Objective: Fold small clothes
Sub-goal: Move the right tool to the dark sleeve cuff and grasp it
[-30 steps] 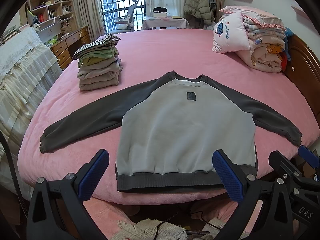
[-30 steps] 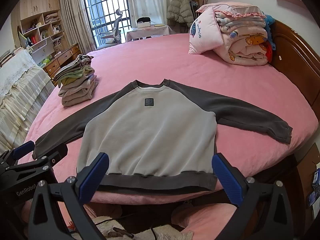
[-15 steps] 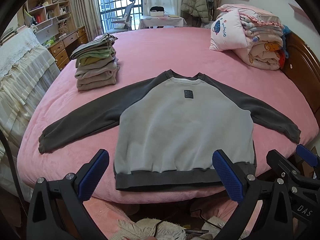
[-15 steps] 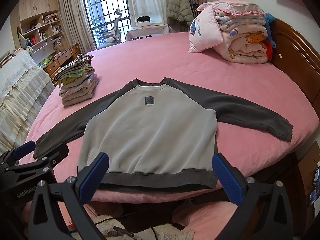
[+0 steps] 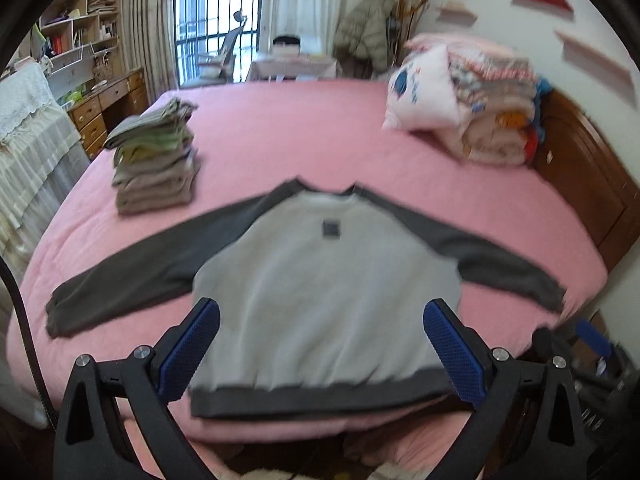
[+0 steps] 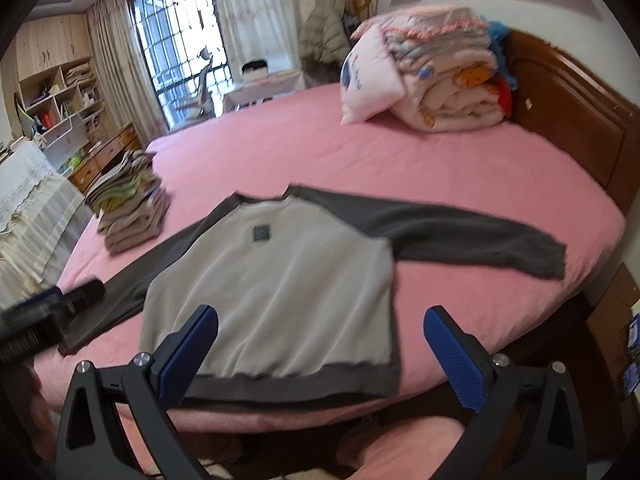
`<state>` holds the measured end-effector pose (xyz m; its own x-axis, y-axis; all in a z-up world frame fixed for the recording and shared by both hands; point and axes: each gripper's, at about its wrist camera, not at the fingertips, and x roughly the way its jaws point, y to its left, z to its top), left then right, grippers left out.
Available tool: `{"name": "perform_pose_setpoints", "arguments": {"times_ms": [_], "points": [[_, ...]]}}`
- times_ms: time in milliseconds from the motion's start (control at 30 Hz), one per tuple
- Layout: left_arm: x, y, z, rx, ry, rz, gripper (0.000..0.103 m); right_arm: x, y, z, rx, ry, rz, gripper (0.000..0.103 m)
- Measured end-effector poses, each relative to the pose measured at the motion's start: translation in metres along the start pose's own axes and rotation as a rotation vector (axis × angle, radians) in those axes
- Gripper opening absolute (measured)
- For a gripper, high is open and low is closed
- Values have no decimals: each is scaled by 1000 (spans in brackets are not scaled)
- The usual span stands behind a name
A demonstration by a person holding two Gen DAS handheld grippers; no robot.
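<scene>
Sweatshirt (image 5: 328,280) is lying flat and face up near the front edge of the bed (image 5: 280,128), hem almost at that edge, both dark sleeves spread out toward the bed's left and right edges. So I'd say folding isn't started yet, this is the reach-in step.

Left gripper (image 5: 320,354) is hovering in front of the hem, fingers (image 5: 188,354) spread wide, gripping nothing and not touching the cloth. Right gripper (image 6: 320,356) is doing the same on its side, fingers (image 6: 456,360) released and empty.

Next move probably calls for each gripper pinching a sleeve cuff or shoulder and bringing it across the light grey body.

Further back, a stack of folded clothes (image 5: 154,164) is sitting by the left edge, and a pile of bedding (image 5: 468,108) is sitting at the headboard (image 6: 576,120) end.
</scene>
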<state>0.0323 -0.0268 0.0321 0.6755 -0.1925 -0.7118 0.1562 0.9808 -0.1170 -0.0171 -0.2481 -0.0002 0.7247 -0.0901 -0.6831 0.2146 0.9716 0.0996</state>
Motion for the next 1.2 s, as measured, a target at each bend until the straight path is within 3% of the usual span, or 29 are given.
{"name": "perform_pose_setpoints", "arguments": {"times_ms": [133,233,333,467,667,933,1200], "points": [[-9,-19,27,45,-131,-128,101,-3,-39,17,70,-25,-7,103],[-8,-47,44,129,-149,-130,101,4,-79,27,151,-21,12,101],[2,-76,57,198,-145,-167,101,9,-113,33,203,-28,-22,89],[29,-119,67,286,-152,-121,102,16,-160,41,253,-49,-77,86],[109,-189,62,415,-33,-188,102,43,-236,43,362,-33,-132,86],[223,-284,17,616,106,-239,102,87,-319,29,465,6,-180,86],[307,-335,-15,712,215,-234,102,137,-401,-8,663,67,-142,85]]}}
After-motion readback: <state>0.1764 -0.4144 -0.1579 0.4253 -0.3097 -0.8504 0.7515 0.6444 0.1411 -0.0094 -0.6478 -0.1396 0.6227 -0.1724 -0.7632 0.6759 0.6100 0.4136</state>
